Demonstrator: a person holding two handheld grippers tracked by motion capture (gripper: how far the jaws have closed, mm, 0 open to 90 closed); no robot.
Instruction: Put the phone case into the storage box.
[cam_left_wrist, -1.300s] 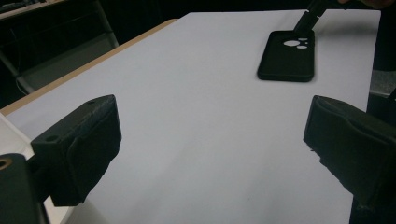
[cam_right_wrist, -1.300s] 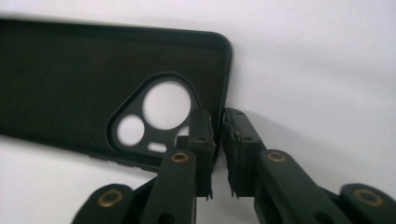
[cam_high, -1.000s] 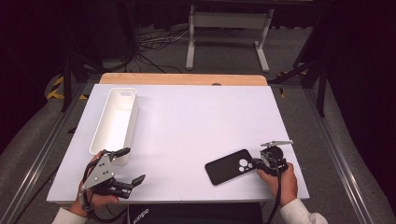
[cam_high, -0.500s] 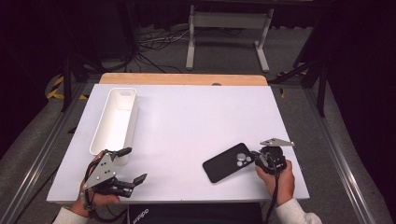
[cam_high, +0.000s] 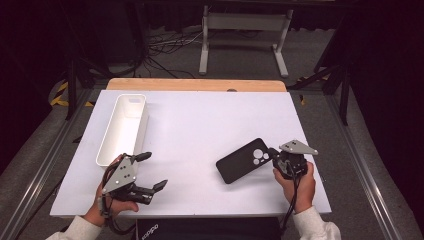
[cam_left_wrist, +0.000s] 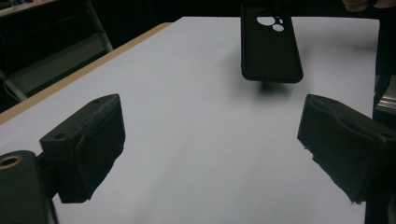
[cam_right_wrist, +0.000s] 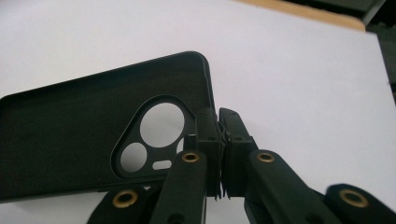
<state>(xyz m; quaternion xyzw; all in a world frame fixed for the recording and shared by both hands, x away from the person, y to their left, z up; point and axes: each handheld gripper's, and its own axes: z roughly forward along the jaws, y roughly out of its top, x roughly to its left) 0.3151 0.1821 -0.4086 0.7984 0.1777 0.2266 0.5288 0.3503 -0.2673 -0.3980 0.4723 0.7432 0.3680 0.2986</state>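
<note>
A black phone case (cam_high: 244, 160) with round camera cut-outs hangs tilted just above the white table (cam_high: 200, 120) at the near right, with a shadow under it. My right gripper (cam_high: 272, 154) is shut on the case's edge beside the cut-outs. In the right gripper view its jaws (cam_right_wrist: 218, 117) pinch the rim of the case (cam_right_wrist: 70, 140). At the near left my left gripper (cam_high: 155, 171) stands open, holding nothing. In the left gripper view its jaws (cam_left_wrist: 210, 140) stand wide apart over bare table, with the case (cam_left_wrist: 268, 46) farther off.
A long white bin (cam_high: 142, 131) lies along the table's left side, just beyond the left gripper. A wooden strip (cam_high: 195, 84) runs along the far edge. Dark floor, cables and a stand's legs (cam_high: 242, 45) lie beyond the table.
The right gripper has raised the phone case a little and carried it slightly farther from the person. The left gripper has shifted a little to the right and stays open.
</note>
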